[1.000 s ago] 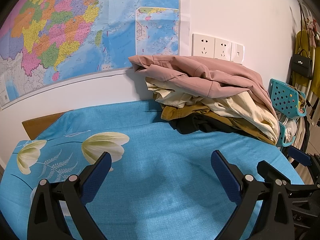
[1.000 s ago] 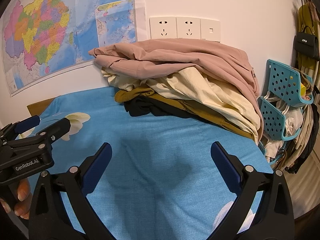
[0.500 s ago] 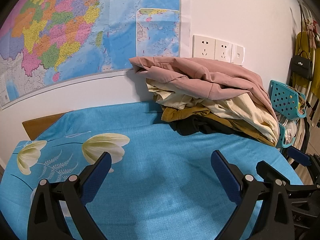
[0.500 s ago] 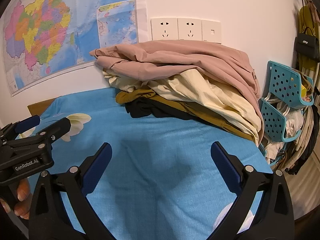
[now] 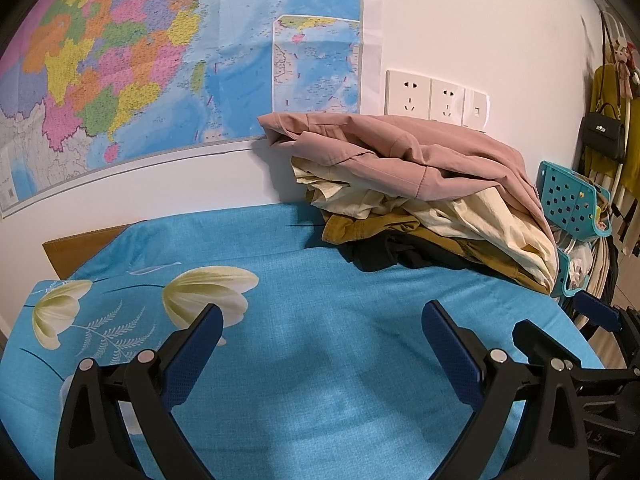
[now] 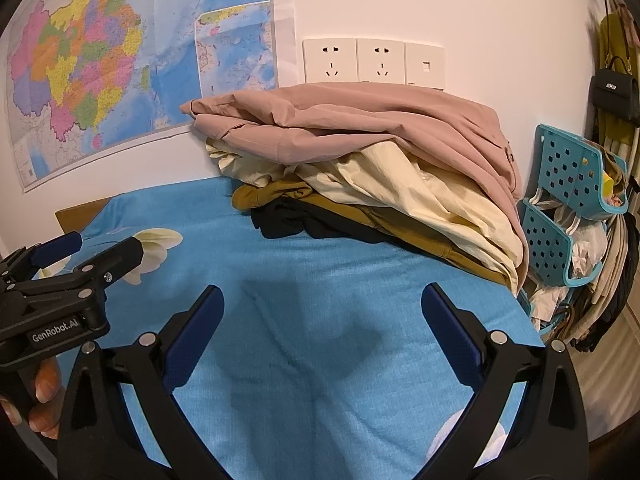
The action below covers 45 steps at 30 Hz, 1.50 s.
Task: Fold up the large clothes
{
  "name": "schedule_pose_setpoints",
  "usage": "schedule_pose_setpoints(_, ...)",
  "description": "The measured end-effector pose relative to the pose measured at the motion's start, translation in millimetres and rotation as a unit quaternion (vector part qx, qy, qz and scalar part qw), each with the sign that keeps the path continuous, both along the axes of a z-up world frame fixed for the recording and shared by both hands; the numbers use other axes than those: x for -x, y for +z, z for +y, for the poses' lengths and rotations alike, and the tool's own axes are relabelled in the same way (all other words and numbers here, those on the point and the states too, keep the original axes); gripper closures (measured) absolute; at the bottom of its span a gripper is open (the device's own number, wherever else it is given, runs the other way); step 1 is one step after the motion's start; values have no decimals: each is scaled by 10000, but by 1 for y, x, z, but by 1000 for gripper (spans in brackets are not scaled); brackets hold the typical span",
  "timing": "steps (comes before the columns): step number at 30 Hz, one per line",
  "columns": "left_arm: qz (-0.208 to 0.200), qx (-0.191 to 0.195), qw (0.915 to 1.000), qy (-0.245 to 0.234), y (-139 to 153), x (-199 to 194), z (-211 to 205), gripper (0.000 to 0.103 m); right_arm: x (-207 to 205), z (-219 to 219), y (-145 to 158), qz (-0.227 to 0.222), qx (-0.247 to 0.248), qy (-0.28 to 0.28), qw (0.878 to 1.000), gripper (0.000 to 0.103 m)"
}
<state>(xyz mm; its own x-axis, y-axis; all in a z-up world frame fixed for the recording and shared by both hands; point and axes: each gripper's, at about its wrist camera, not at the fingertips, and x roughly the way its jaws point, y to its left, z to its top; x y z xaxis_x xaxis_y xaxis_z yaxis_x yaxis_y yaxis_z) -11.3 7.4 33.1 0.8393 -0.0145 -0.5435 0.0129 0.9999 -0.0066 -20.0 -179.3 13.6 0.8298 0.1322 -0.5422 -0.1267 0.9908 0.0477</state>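
A heap of unfolded clothes lies at the far right of the blue floral sheet [image 5: 304, 360] [image 6: 320, 280], against the wall. A dusty pink garment [image 5: 400, 152] [image 6: 360, 124] is on top, over a cream one [image 5: 480, 216] [image 6: 420, 188], a mustard one [image 5: 372, 228] [image 6: 272, 196] and a black one [image 5: 380, 256] [image 6: 288, 220]. My left gripper [image 5: 322, 340] hovers open over bare sheet, short of the heap. My right gripper [image 6: 322, 324] is open too, nothing between its fingers. The left gripper [image 6: 76, 256] also appears at the left of the right wrist view, held by a hand [image 6: 40, 396].
A large colourful map [image 5: 160, 60] [image 6: 120, 60] and white wall sockets [image 5: 436, 98] [image 6: 372, 60] are on the wall behind. Teal perforated baskets [image 5: 572, 204] [image 6: 576, 176] with clothing stand off the right edge, near a hanging black handbag [image 5: 602, 136] [image 6: 614, 88]. A wooden edge [image 5: 80, 244] shows at left.
Both grippers have crept very slightly forward toward the heap; both stay open and the clothes have not moved.
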Motion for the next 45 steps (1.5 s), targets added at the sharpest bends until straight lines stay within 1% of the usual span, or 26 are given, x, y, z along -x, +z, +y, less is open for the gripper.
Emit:
schedule_pose_setpoints(7, 15, 5, 10000, -17, 0, -4, -1, 7, -2, -4, 6, -141, 104, 15, 9998, 6)
schedule_pose_setpoints(10, 31, 33, 10000, -74, 1, -7, -3, 7, -5, -7, 9, -175, 73, 49, 9998, 6)
schedule_pose_setpoints(13, 139, 157, 9997, -151, 0, -14, -3, 7, -9, -6, 14, -236, 147, 116, 9995, 6)
schedule_pose_setpoints(17, 80, 155, 9997, -178, 3, -20, -5, 7, -17, -3, 18, -301, 249, 280, 9988, 6)
schedule_pose_setpoints(22, 59, 164, 9998, -83, 5, -37, -1, 7, -35, 3, 29, -522, 534, 462, 9961, 6)
schedule_pose_setpoints(26, 89, 269, 9996, 67, 6, -58, 13, 7, -69, 9, 42, -581, 800, 626, 9931, 6)
schedule_pose_setpoints(27, 80, 289, 9995, 103, 6, -63, 16, 7, -77, 12, 46, -611, 863, 663, 9922, 10)
schedule_pose_setpoints(29, 87, 345, 9993, 117, 7, -74, 22, 7, -98, 21, 53, -658, 1050, 795, 9891, 14)
schedule_pose_setpoints(30, 91, 375, 9992, 104, 7, -78, 24, 7, -112, 27, 58, -651, 1125, 908, 9874, 18)
schedule_pose_setpoints(33, 138, 465, 9988, 59, 7, -94, 28, 7, -144, 41, 63, -530, 1190, 1099, 9854, 23)
schedule_pose_setpoints(34, 156, 496, 9986, 61, 7, -98, 29, 7, -154, 46, 63, -495, 1202, 1198, 9842, 24)
schedule_pose_setpoints(35, 195, 529, 9984, 72, 6, -105, 30, 7, -161, 51, 63, -467, 1230, 1266, 9832, 27)
schedule_pose_setpoints(37, 221, 583, 9980, 52, 4, -113, 31, 7, -180, 66, 58, -351, 1459, 1400, 9787, 32)
schedule_pose_setpoints(38, 247, 605, 9979, 52, 3, -119, 31, 7, -189, 73, 54, -321, 1609, 1440, 9759, 40)
schedule_pose_setpoints(39, 258, 625, 9977, 39, 2, -122, 31, 7, -198, 78, 50, -270, 1702, 1469, 9740, 45)
schedule_pose_setpoints(40, 269, 636, 9976, 22, 1, -125, 30, 7, -205, 81, 48, -216, 1712, 1532, 9730, 48)
schedule_pose_setpoints(41, 295, 630, 9976, 8, -1, -130, 29, 7, -212, 83, 47, -154, 1695, 1617, 9721, 54)
schedule_pose_setpoints(42, 311, 616, 9976, 0, -3, -133, 28, 7, -220, 84, 47, -89, 1700, 1721, 9703, 66)
schedule_pose_setpoints(43, 323, 606, 9976, -18, -4, -135, 27, 7, -223, 85, 48, -65, 1767, 1745, 9686, 71)
schedule_pose_setpoints(44, 334, 582, 9977, -59, -6, -139, 25, 7, -226, 86, 49, -64, 1837, 1749, 9673, 82)
schedule_pose_setpoints(45, 336, 566, 9978, -73, -7, -142, 24, 7, -226, 85, 54, -105, 1860, 1779, 9663, 88)
